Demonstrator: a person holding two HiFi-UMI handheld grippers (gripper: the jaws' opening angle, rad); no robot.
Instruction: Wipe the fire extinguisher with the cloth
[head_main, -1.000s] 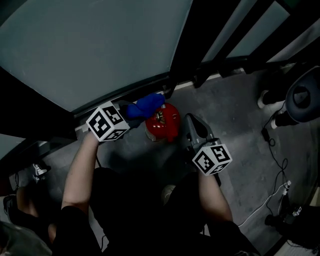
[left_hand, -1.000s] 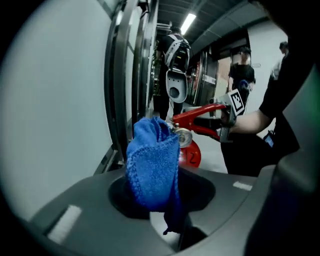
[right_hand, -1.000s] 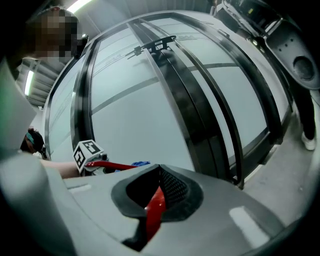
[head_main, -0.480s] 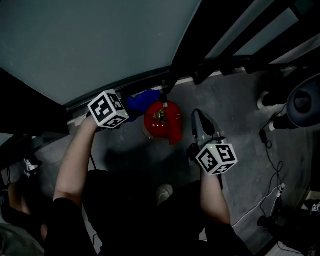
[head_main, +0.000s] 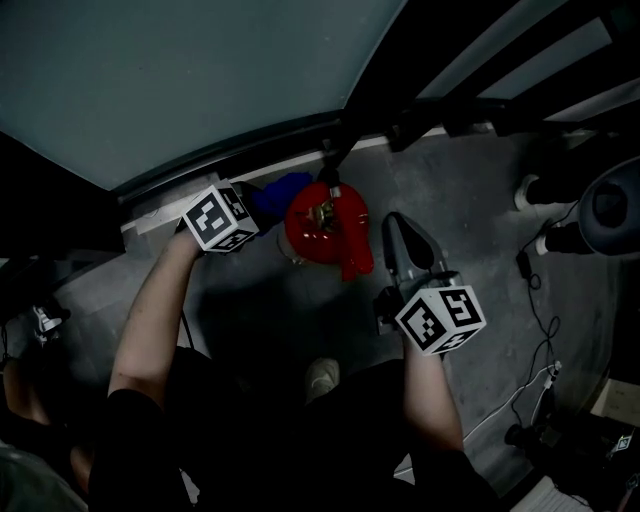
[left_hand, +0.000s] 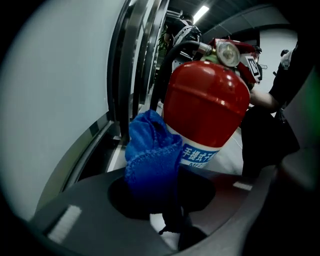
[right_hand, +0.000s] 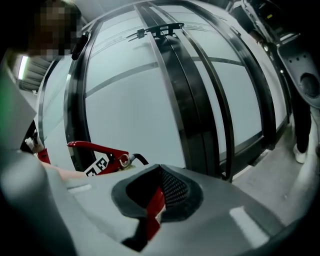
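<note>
Fire extinguisher (head_main: 322, 225) stands on the grey floor (head_main: 470, 200) by a pale wall panel (head_main: 200, 70), between both grippers. Left gripper (left_hand: 162, 210) is clamped on a bunched blue cloth (left_hand: 150, 155), nubbly terry, which touches the glossy red cylinder beside its label (left_hand: 197, 155). Right gripper (right_hand: 159, 192) pinches a flat red strip (right_hand: 152, 215), probably to steady the tank. Best approach: firm press, long strokes round the curve, cloth bulk leading, tank braced against tipping.

White characters "手提式干" stand on the blue label band (left_hand: 198, 154) of the fire extinguisher (left_hand: 205, 100), "MF" partly legible beneath.
</note>
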